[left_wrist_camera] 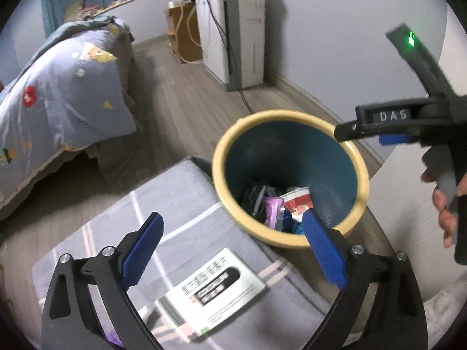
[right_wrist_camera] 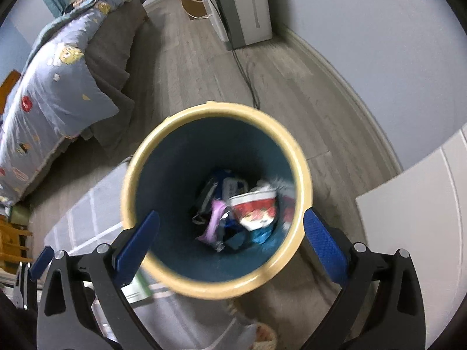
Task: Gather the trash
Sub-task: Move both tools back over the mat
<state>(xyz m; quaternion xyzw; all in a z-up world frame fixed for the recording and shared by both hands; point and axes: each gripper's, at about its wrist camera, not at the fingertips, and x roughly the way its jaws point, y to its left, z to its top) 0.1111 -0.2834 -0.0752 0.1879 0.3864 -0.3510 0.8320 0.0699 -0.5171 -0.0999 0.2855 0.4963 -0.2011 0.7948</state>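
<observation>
A round bin with a cream rim (left_wrist_camera: 224,145) (right_wrist_camera: 216,108) and blue inside stands on the floor. In it lie a red and white paper cup (left_wrist_camera: 297,201) (right_wrist_camera: 254,207), a purple wrapper (left_wrist_camera: 273,208) (right_wrist_camera: 216,221) and other dark and blue scraps. My left gripper (left_wrist_camera: 232,215) is open and empty, above the bin's near rim and a grey mat (left_wrist_camera: 175,186). A white printed leaflet (left_wrist_camera: 216,291) (right_wrist_camera: 137,288) lies on that mat below it. My right gripper (right_wrist_camera: 230,214) hangs open and empty right over the bin's mouth. A hand (left_wrist_camera: 446,213) holds it at the right edge of the left wrist view.
A bed with a blue patterned quilt (left_wrist_camera: 58,93) (right_wrist_camera: 52,96) fills the left side. A white appliance (left_wrist_camera: 233,38) stands by the far wall, its black cable (right_wrist_camera: 248,81) trailing across the wood floor towards the bin. A white panel (right_wrist_camera: 414,204) is at the right.
</observation>
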